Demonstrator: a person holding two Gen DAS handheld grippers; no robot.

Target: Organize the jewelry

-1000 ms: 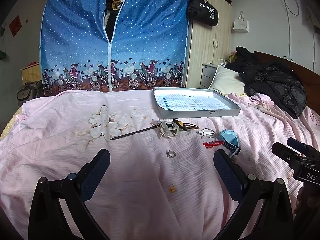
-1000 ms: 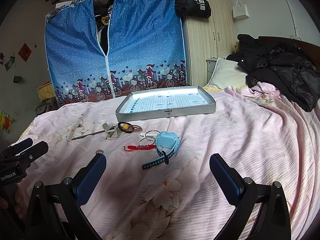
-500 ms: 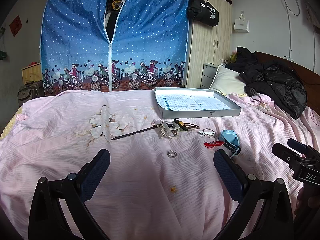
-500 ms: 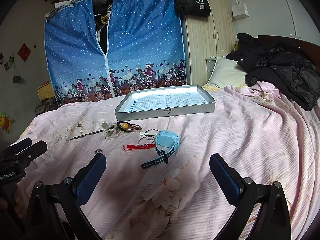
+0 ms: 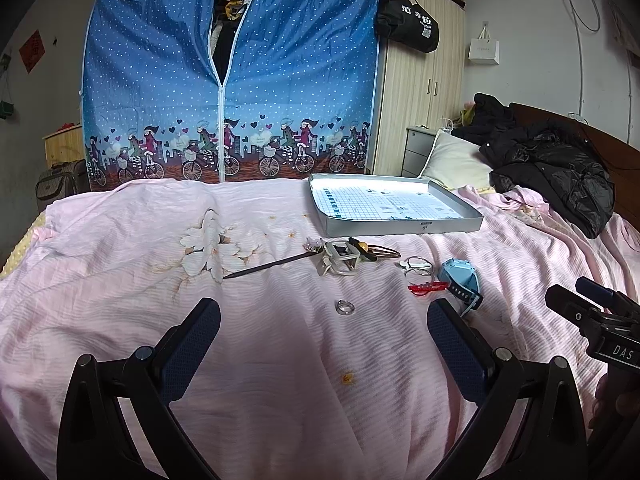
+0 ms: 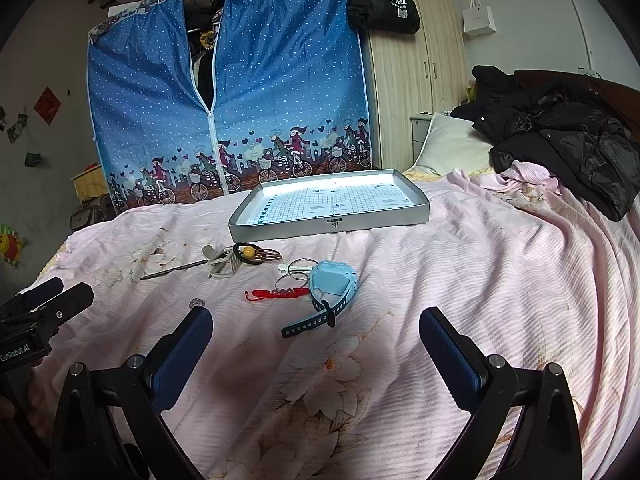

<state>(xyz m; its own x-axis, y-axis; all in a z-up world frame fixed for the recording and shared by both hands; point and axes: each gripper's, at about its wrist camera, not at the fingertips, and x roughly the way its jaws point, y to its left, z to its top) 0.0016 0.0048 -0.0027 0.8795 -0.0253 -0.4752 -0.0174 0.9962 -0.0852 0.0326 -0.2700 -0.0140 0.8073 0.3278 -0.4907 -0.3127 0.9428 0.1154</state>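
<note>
On pink bedspread [image 5: 120, 300] | silver ring [image 5: 345, 307], blue watch [image 6: 334, 286], red bracelet [image 6: 276, 293] near tray [image 6: 332, 225] | left gripper [image 5: 320, 344] spread, empty | right gripper [image 6: 316, 350] spread, empty

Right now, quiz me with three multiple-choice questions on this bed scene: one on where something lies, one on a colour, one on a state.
1. Where is the silver ring?
A. in the tray
B. alone on the bedspread
C. on the watch

2. What colour is the watch?
A. light blue
B. green
C. white

3. How is the tray?
A. lidded
B. overturned
C. open, holding no jewelry

Answers: 1 B, it lies apart, nearer the left gripper. 2 A, its case is pale blue. 3 C, only the printed grid liner shows.
</note>
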